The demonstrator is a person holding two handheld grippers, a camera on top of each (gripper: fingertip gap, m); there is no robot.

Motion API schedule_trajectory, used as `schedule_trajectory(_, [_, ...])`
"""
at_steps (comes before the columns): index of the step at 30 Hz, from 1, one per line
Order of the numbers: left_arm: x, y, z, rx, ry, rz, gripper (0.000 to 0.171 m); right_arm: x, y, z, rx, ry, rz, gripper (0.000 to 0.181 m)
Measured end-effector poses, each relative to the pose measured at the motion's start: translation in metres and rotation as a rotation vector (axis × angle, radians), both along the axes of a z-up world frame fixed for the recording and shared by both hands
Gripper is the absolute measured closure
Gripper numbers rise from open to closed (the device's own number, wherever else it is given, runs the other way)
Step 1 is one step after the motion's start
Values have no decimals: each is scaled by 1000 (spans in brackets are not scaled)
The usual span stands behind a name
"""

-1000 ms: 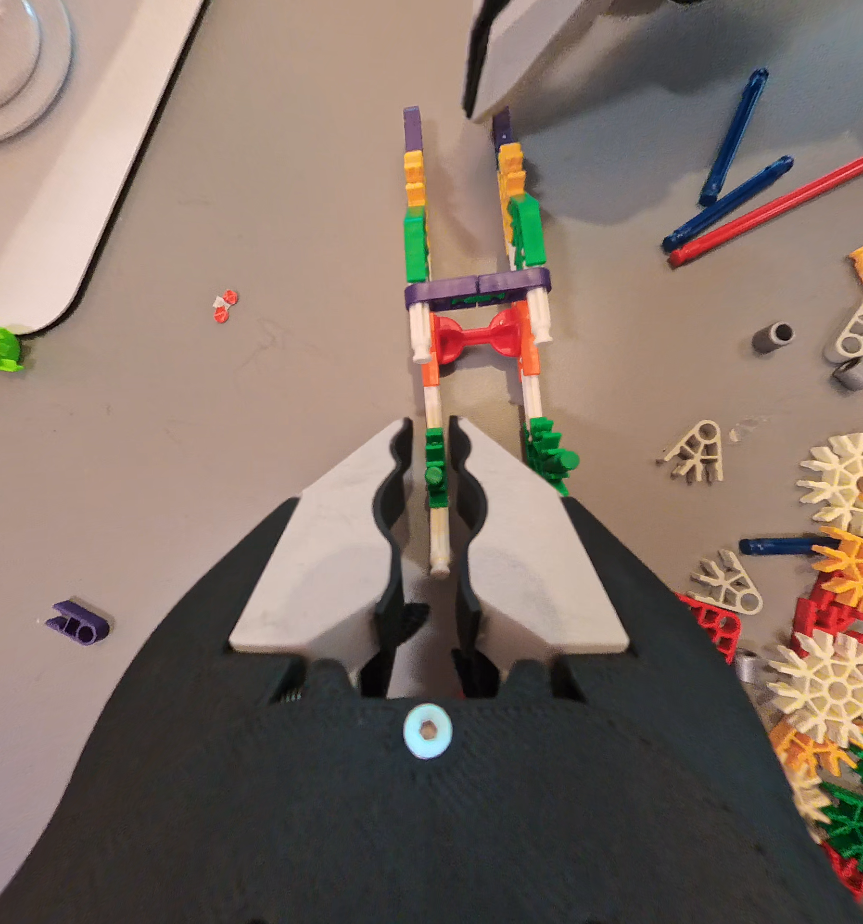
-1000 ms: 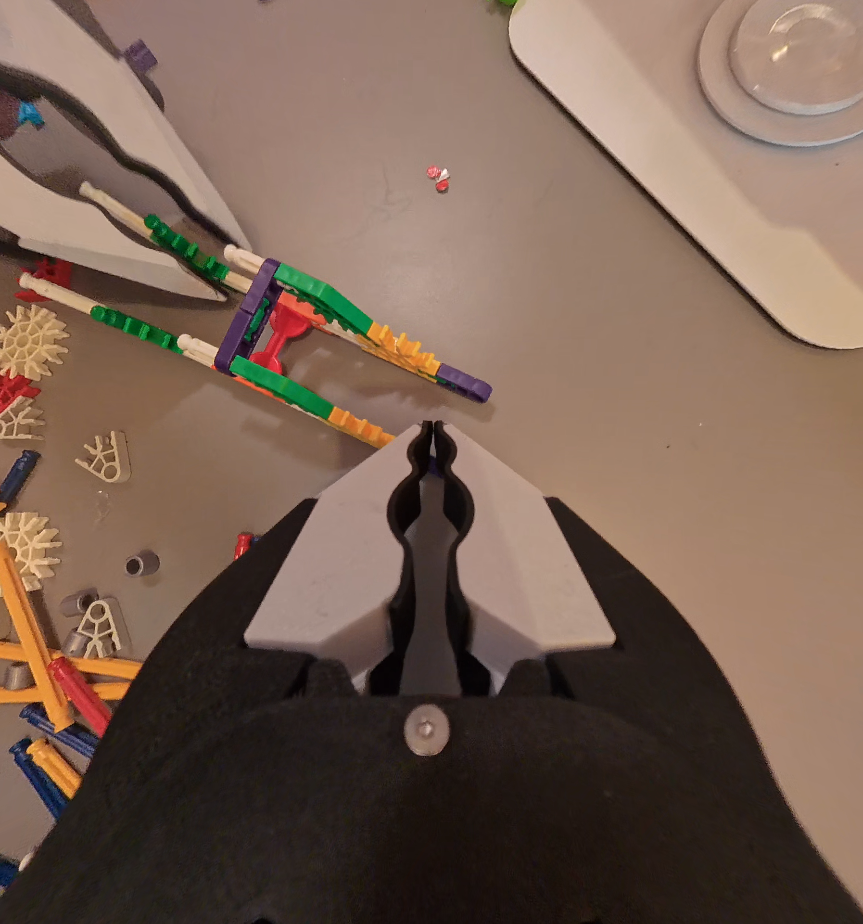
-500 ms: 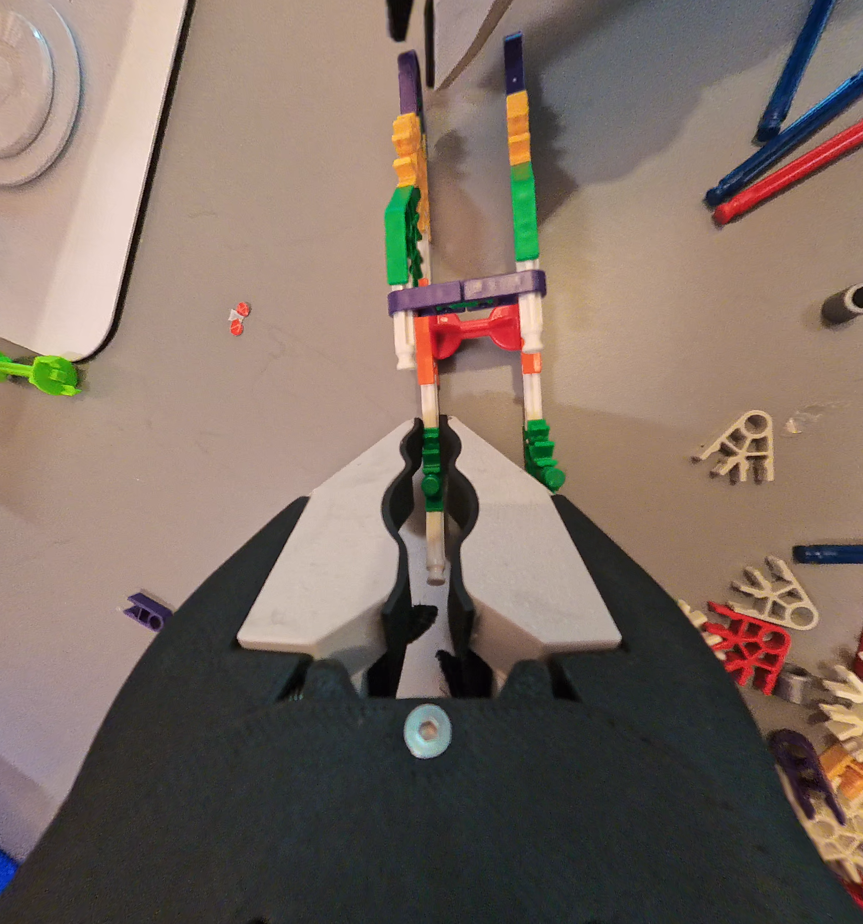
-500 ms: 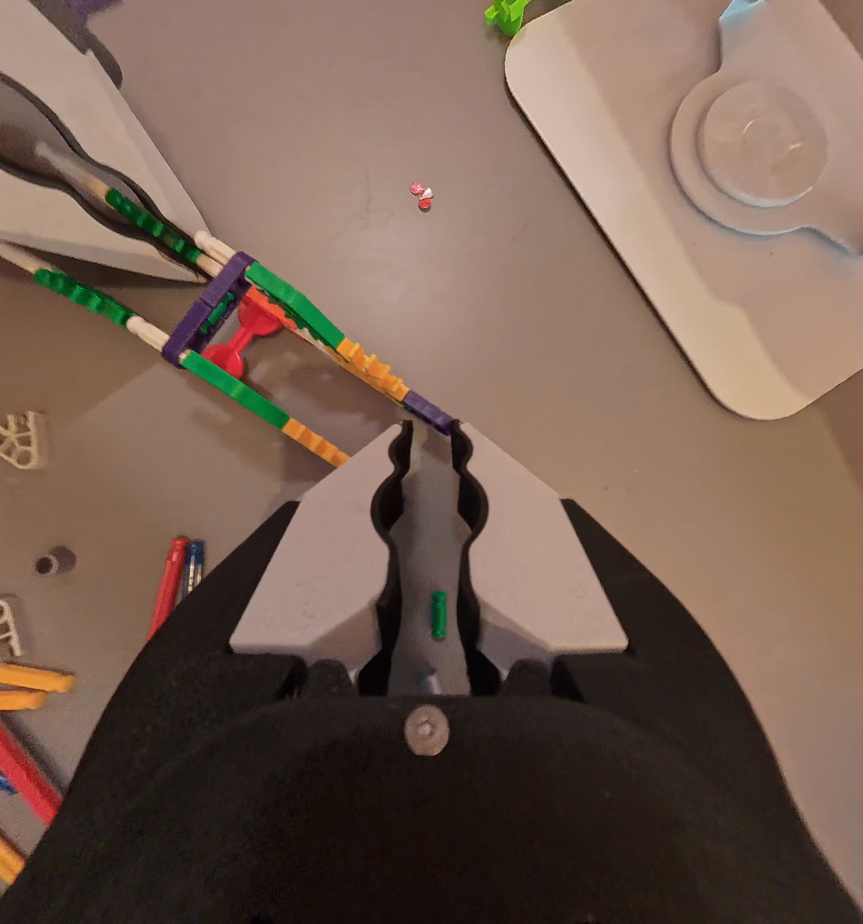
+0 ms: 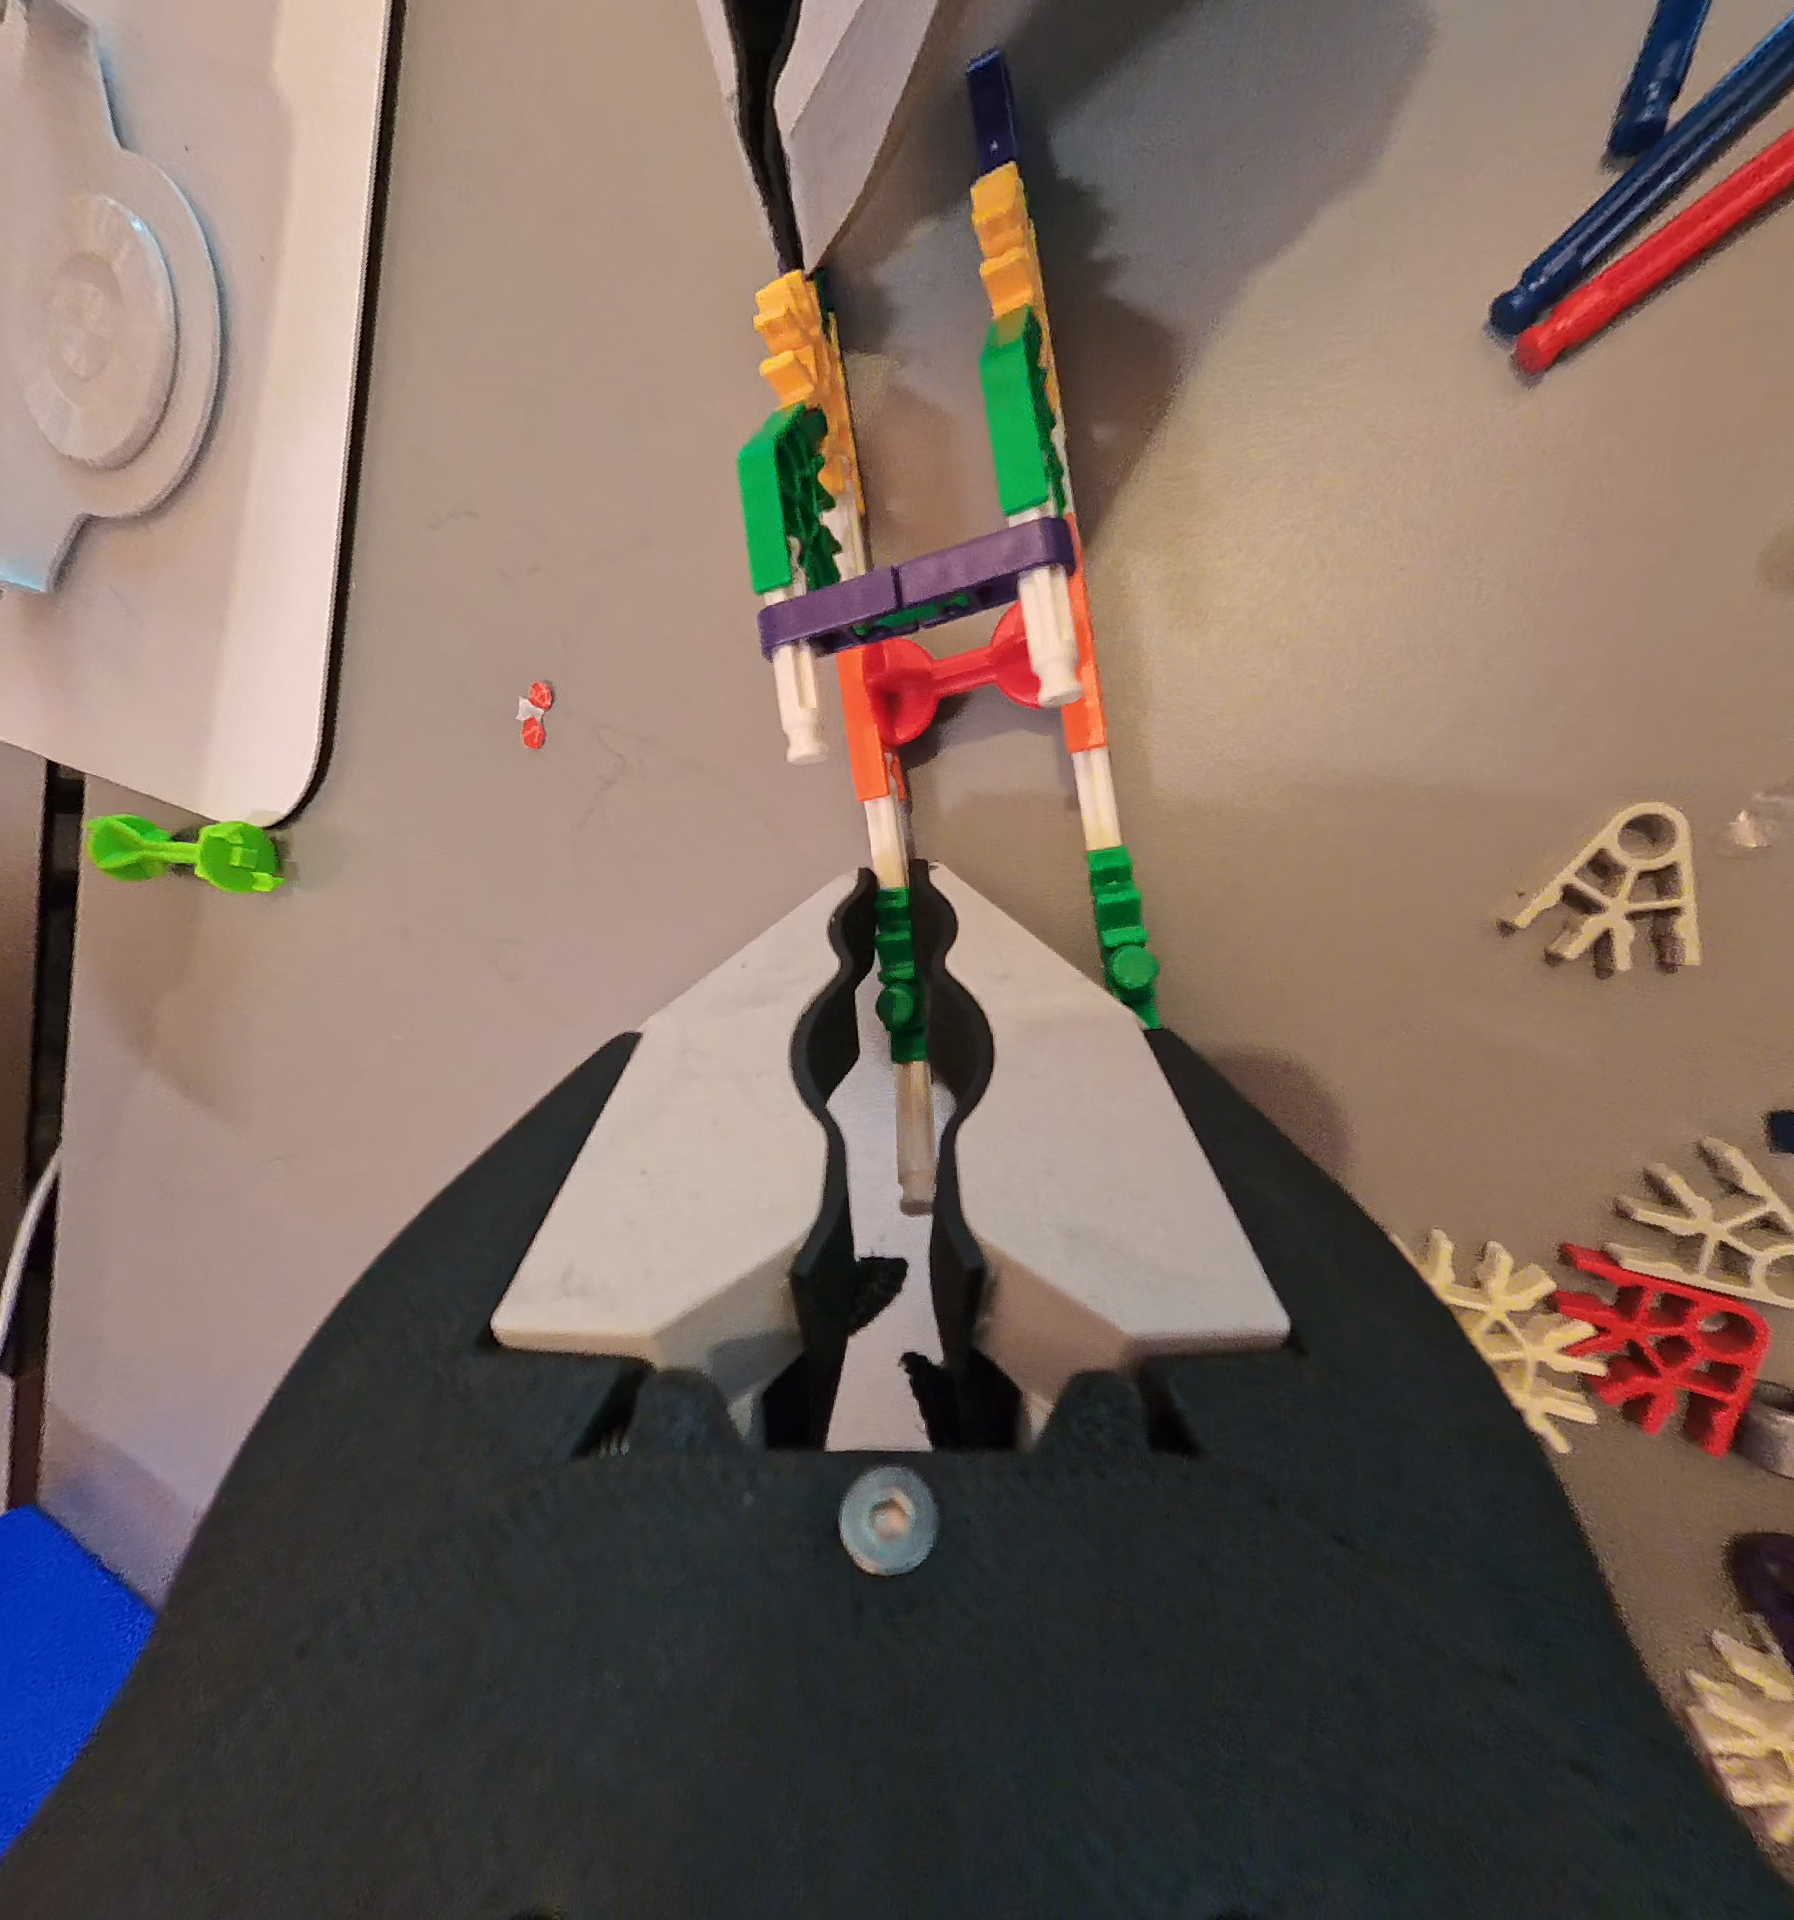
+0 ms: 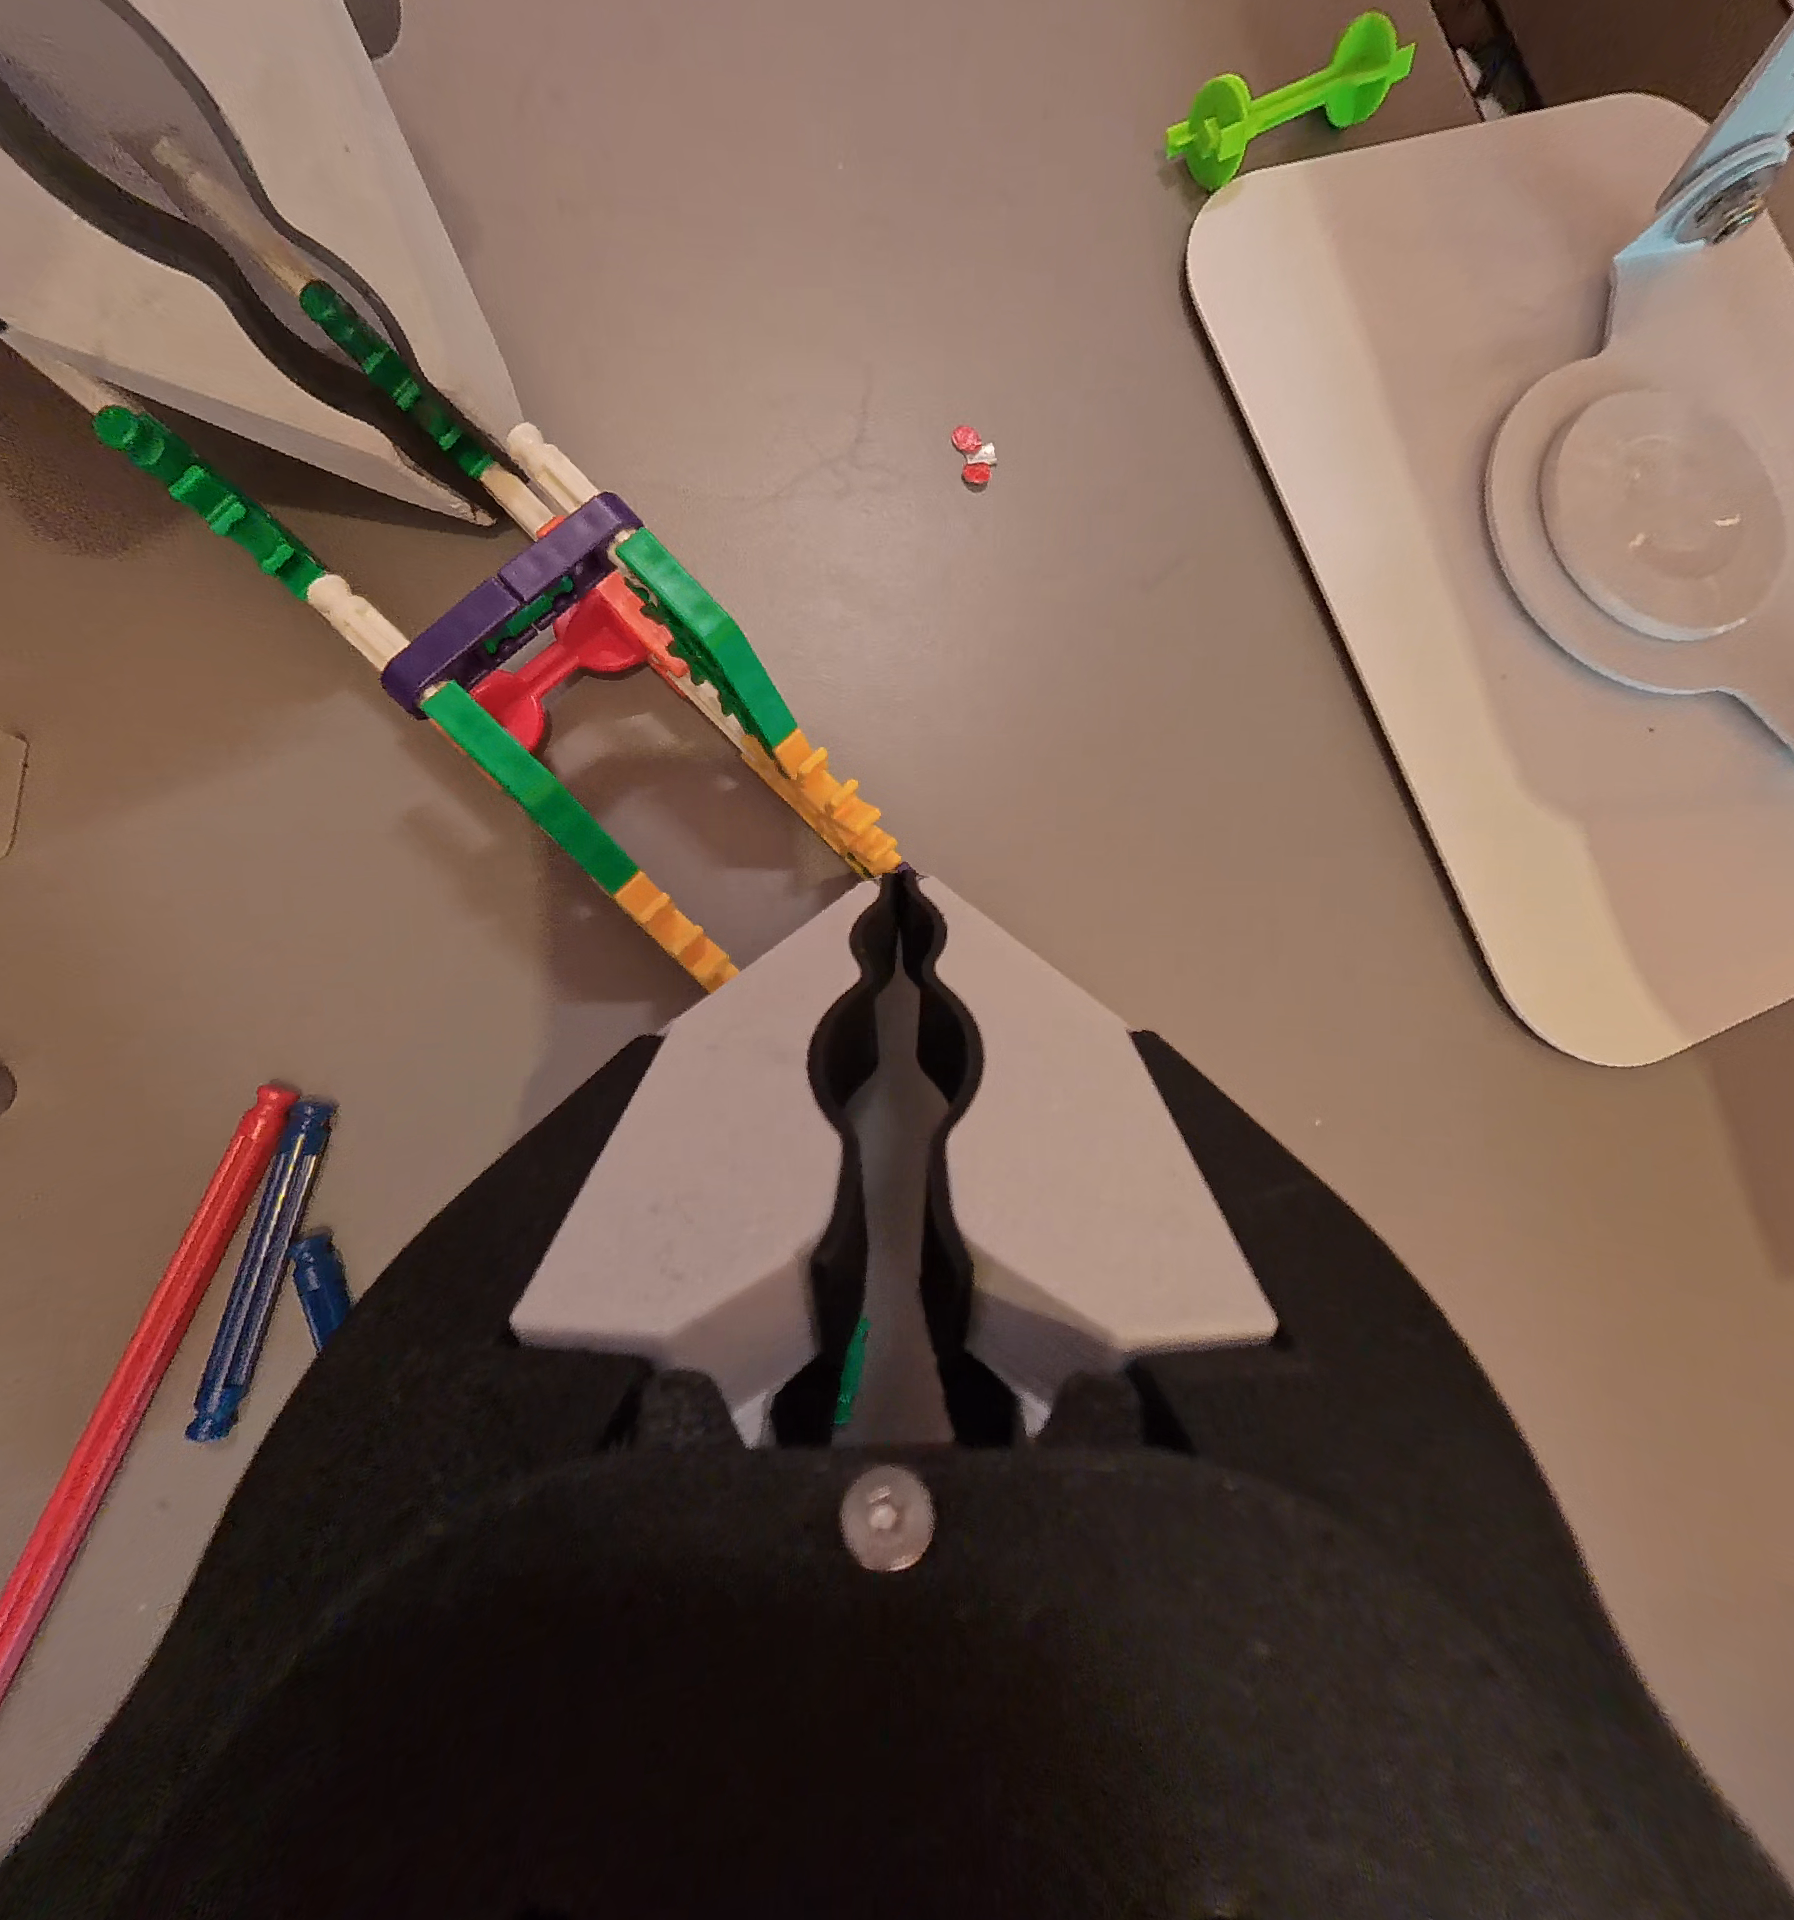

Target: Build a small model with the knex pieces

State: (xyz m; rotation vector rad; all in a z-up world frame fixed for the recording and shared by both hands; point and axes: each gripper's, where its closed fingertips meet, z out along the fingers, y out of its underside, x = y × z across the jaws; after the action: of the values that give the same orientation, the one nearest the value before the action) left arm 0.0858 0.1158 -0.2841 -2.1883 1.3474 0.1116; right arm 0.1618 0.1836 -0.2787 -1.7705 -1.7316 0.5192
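A toy rod-and-connector frame (image 5: 919, 592) has two long rails of white rods with green, yellow and orange pieces, joined by a purple crossbar and a red spool. My left gripper (image 5: 893, 883) is shut on the near end of the frame's left rail, its pads pressing the green connector (image 5: 898, 966) on the white rod. My right gripper (image 6: 898, 878) is shut at the far end of that same rail, just past the yellow connector (image 6: 831, 810), with a sliver of the purple end piece at its tips. It also shows in the left wrist view (image 5: 794, 249).
A white base plate (image 5: 145, 416) lies to the left, with a lime green piece (image 5: 186, 852) at its corner. Red and blue rods (image 5: 1682, 208) and loose white and red connectors (image 5: 1662, 1340) lie to the right. Small red bits (image 5: 537, 712) lie on the grey table. The tips of one gripper are about 11 centimeters away from the tips of the other.
My left gripper closed on the green connector and rod and keeps hold. My right gripper opened around the purple end, then closed on it. The gripped rail has twisted slightly.
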Motion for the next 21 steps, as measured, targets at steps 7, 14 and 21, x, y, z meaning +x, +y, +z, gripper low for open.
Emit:
schedule_trajectory(7, [-1,2,-1,22,23,-19,168,-1,1,0,25,-14,3,181])
schedule_trajectory(14, [-12,4,0,9,-15,125,168,14,14,18,52,-34,-169,127])
schedule_trajectory(21, [-14,-8,-3,-64,-154,342,163,16,-30,21,-202,-14,-271,118])
